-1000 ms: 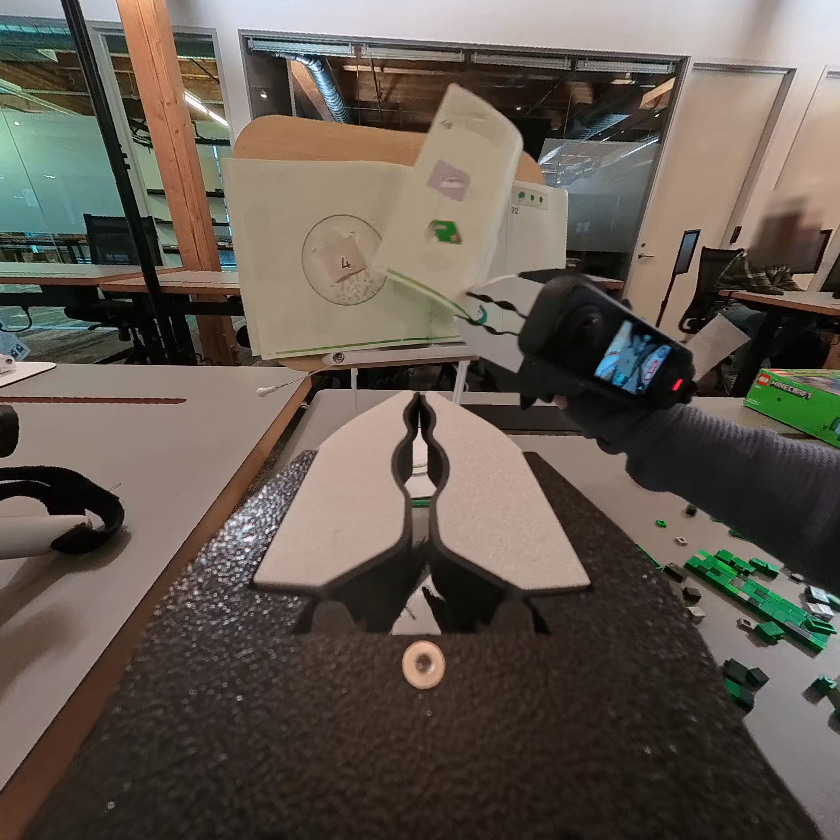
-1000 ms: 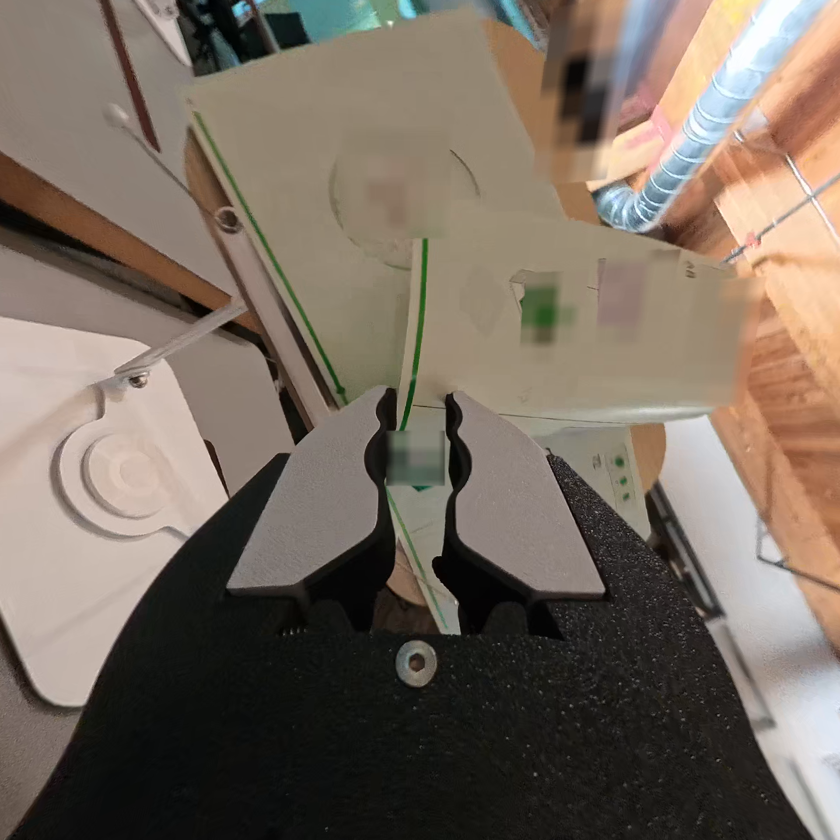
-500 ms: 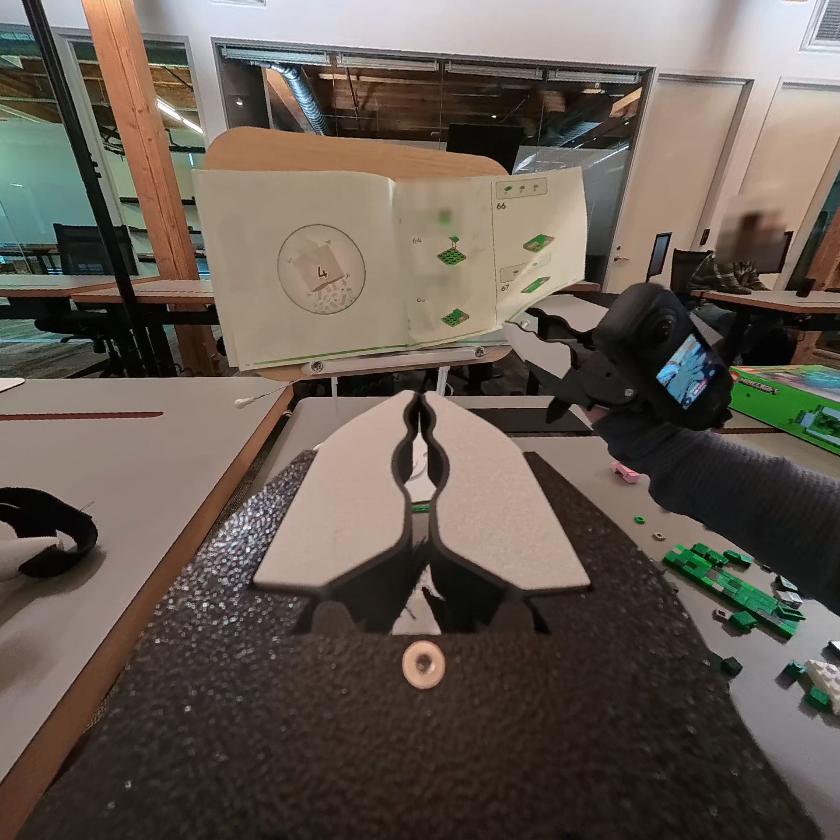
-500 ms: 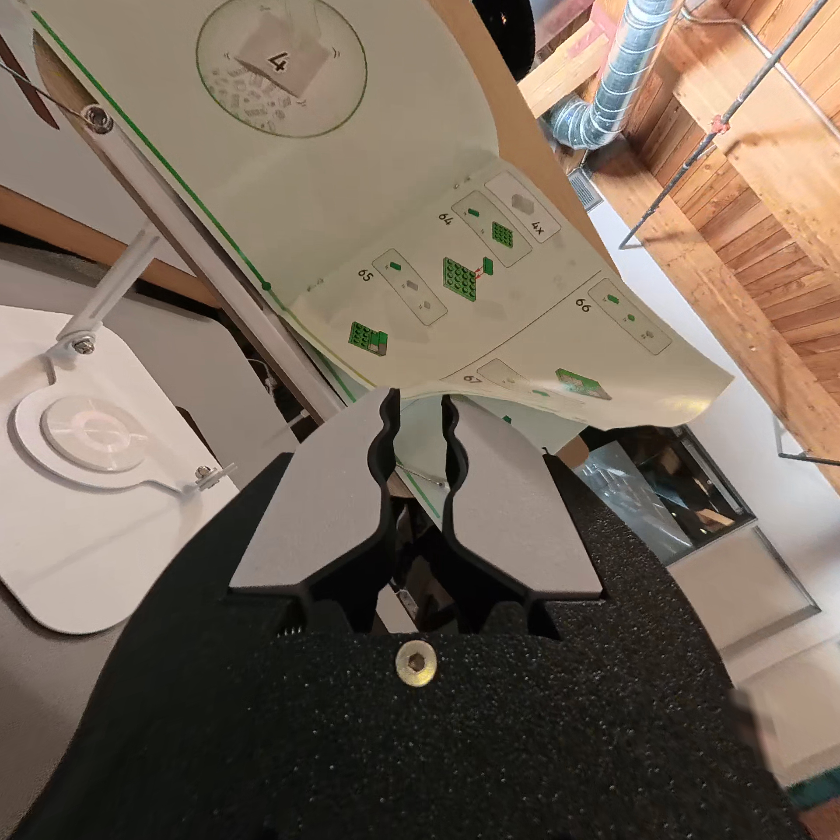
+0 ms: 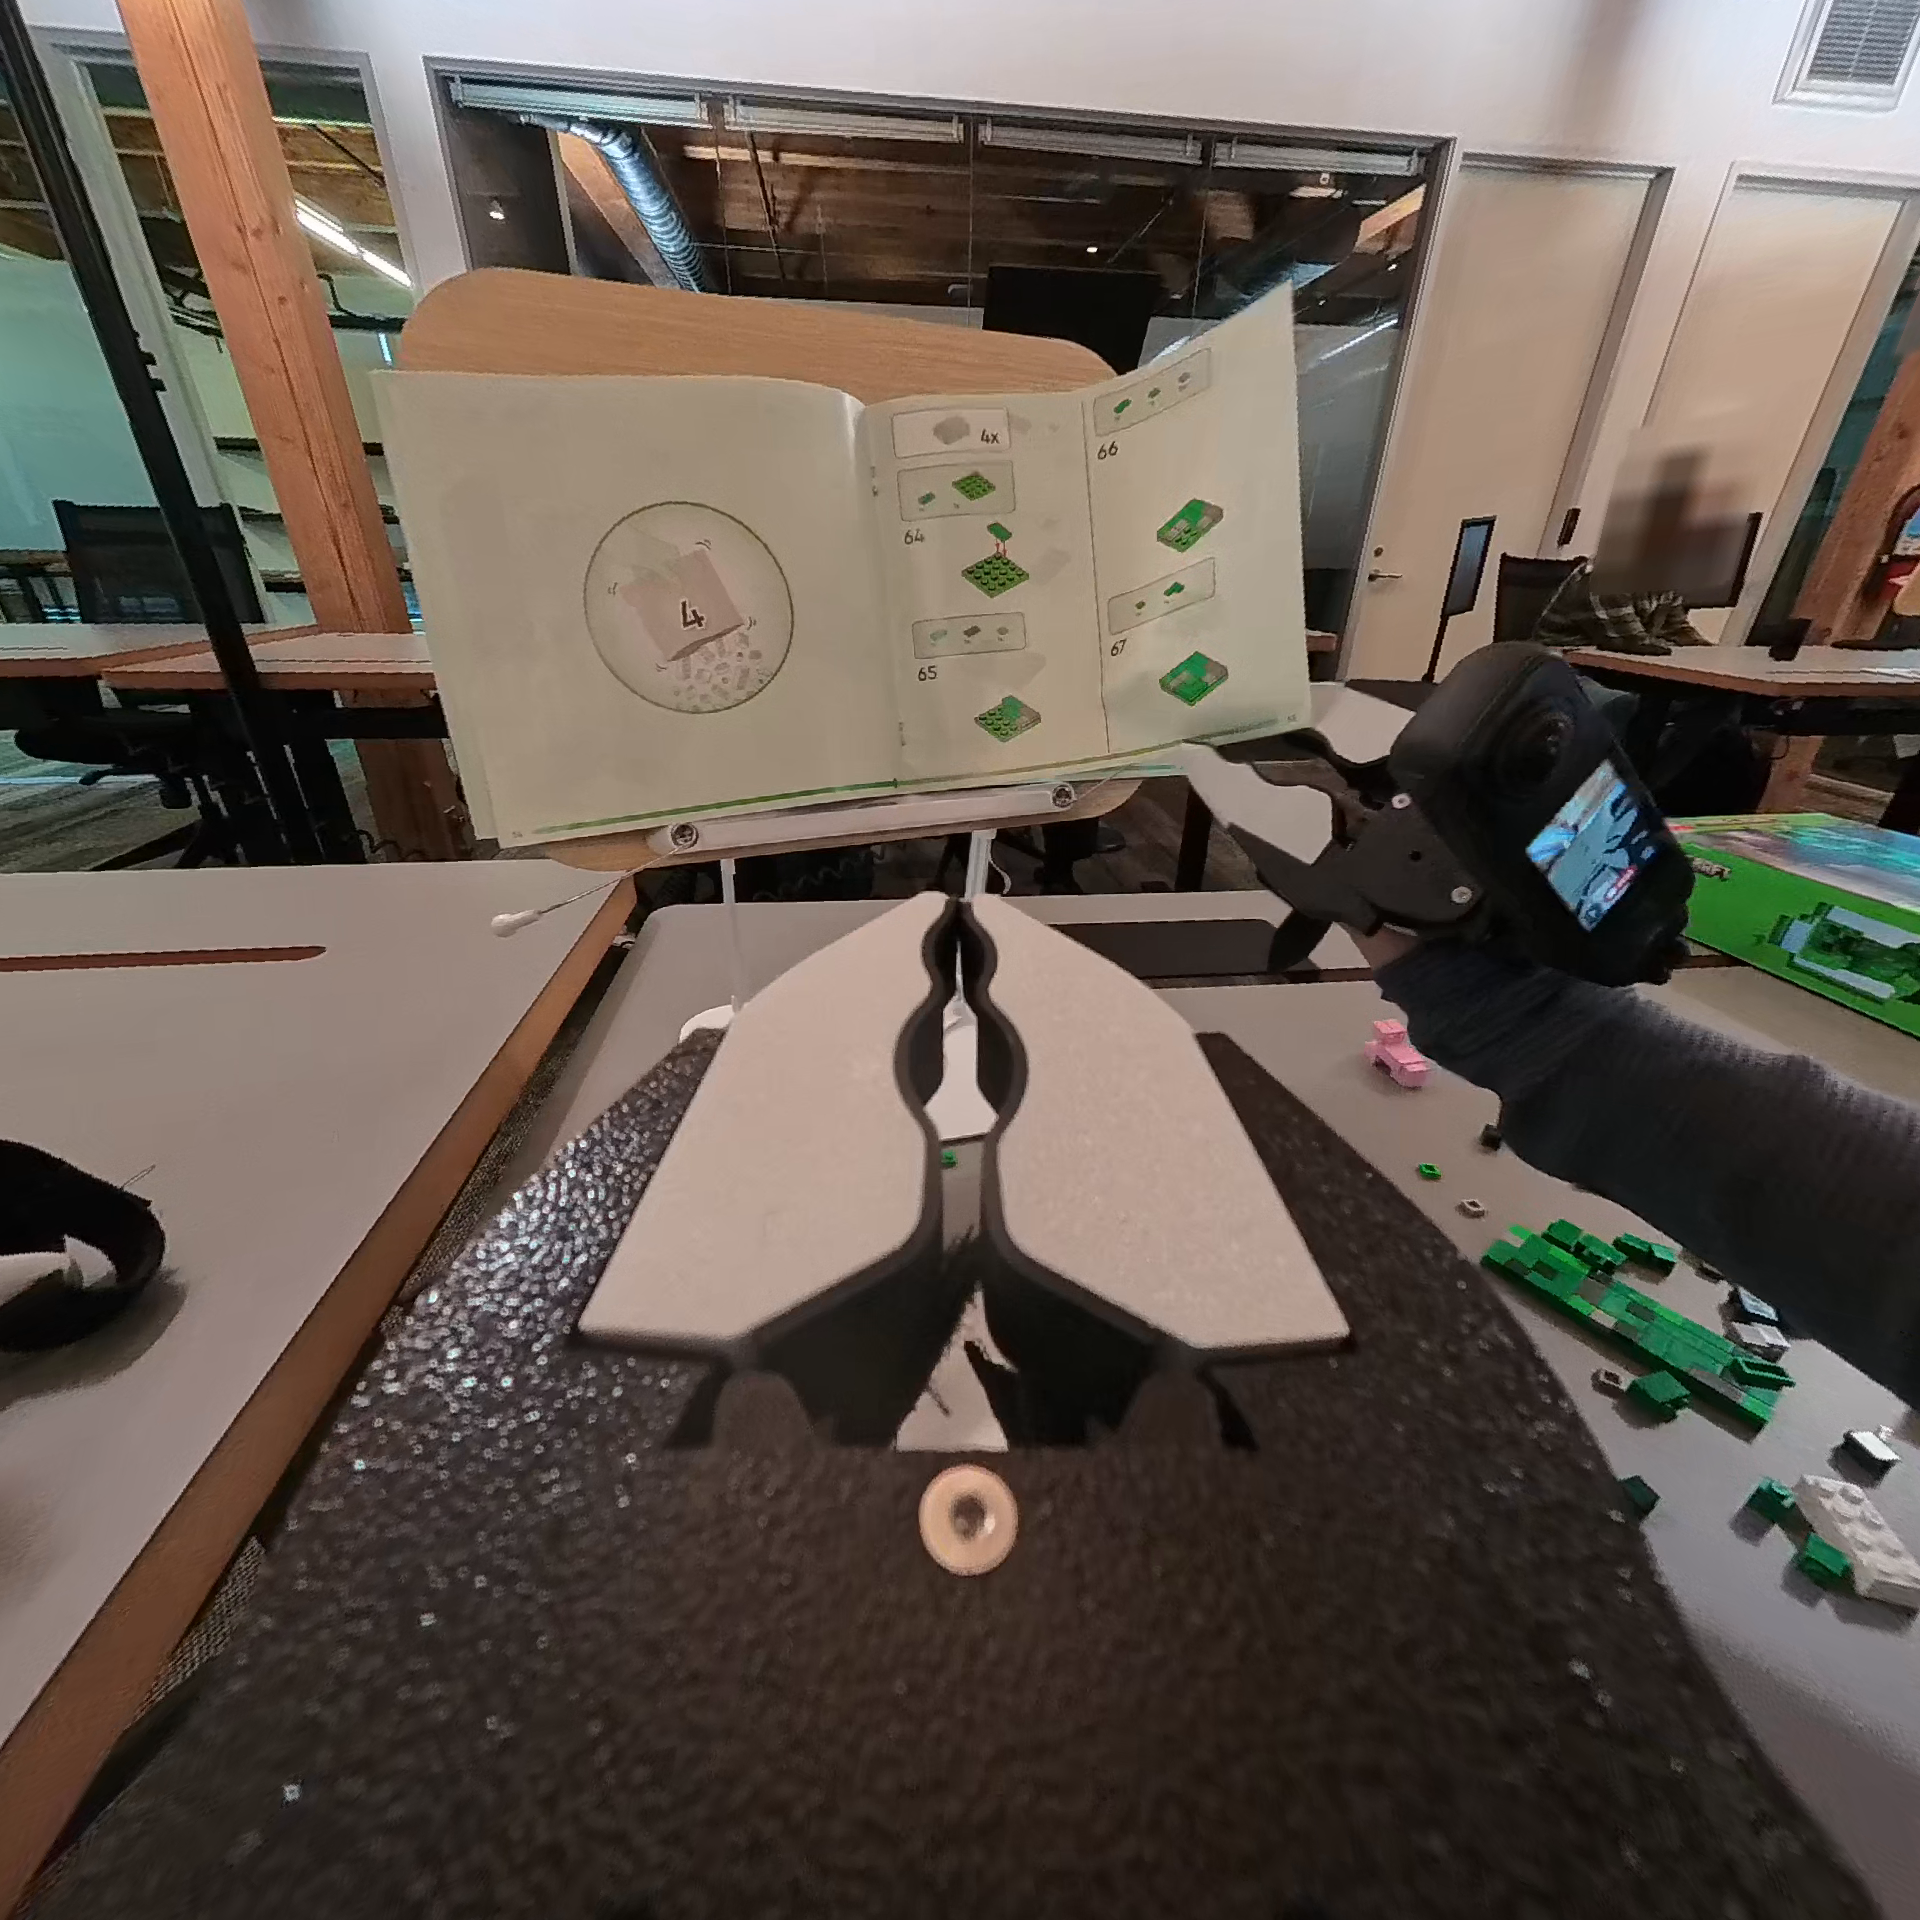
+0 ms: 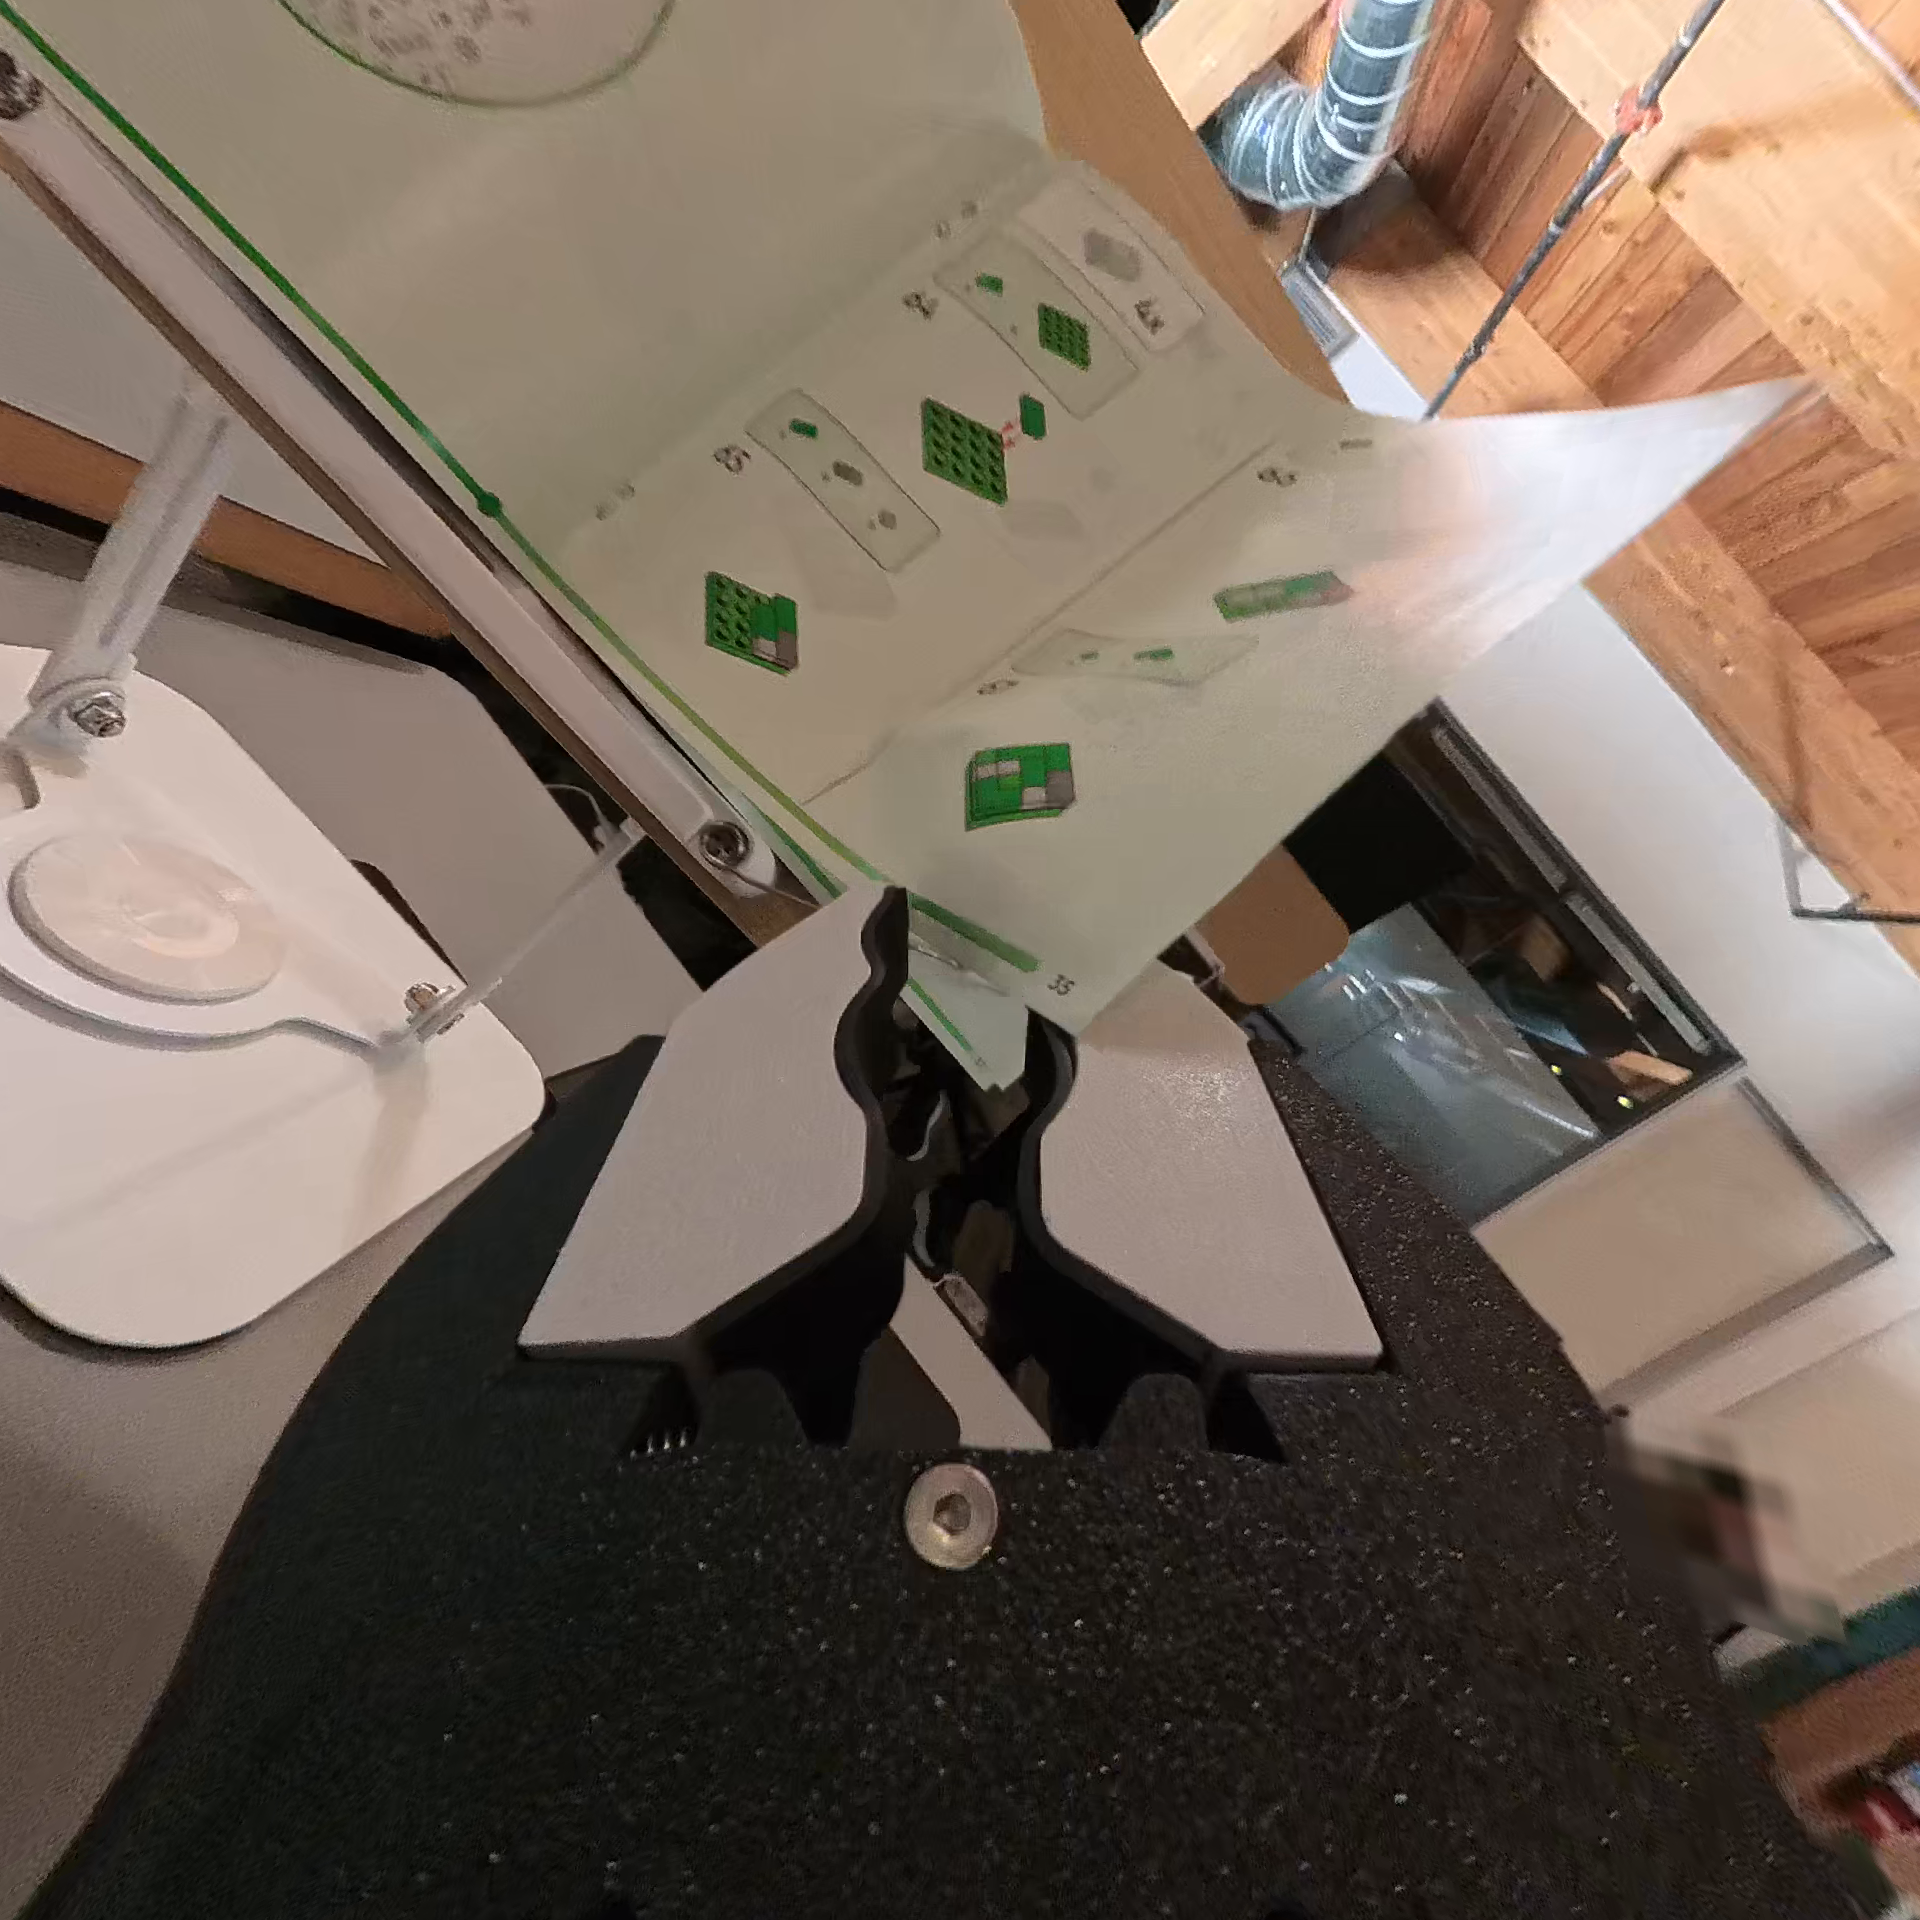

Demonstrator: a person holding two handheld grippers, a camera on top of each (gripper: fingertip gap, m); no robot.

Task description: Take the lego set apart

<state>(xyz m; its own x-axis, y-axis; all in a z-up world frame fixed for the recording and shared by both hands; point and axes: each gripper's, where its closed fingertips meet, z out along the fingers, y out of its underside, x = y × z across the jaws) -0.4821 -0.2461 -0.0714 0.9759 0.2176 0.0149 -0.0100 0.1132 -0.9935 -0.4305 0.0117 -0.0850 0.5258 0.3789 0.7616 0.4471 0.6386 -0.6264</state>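
The left gripper (image 5: pixel 961 914) hangs low over the grey table (image 5: pixel 260 1091), its two pale fingers (image 5: pixel 810 1153) pressed together with nothing between them. Past its tips an open instruction booklet (image 5: pixel 727 582) rests on a wooden stand (image 5: pixel 727 332), whose white base (image 6: pixel 187 1039) sits on the table.

To the right, the right gripper (image 5: pixel 1262 764) reaches up to the booklet's lower right corner. In its own view the fingers (image 6: pixel 748 1143) stand a little apart, and the corner of the right-hand page (image 6: pixel 1039 831) dips into the gap between the tips; whether the page is actually pinched is hard to say from this angle, since the paper covers one tip. The far end of that page is lifted off the stand and blurred.

The lego set lies on the table at the right, well apart from both grippers: a flat green strip of joined bricks (image 5: pixel 1631 1320), with loose green and grey pieces (image 5: pixel 1839 1527) scattered nearer. A small pink figure (image 5: pixel 1397 1055) stands farther back, just beside the person's dark sleeve (image 5: pixel 1662 1143). A green box (image 5: pixel 1818 925) lies at the far right, and a black strap (image 5: pixel 94 1257) rests at the left edge
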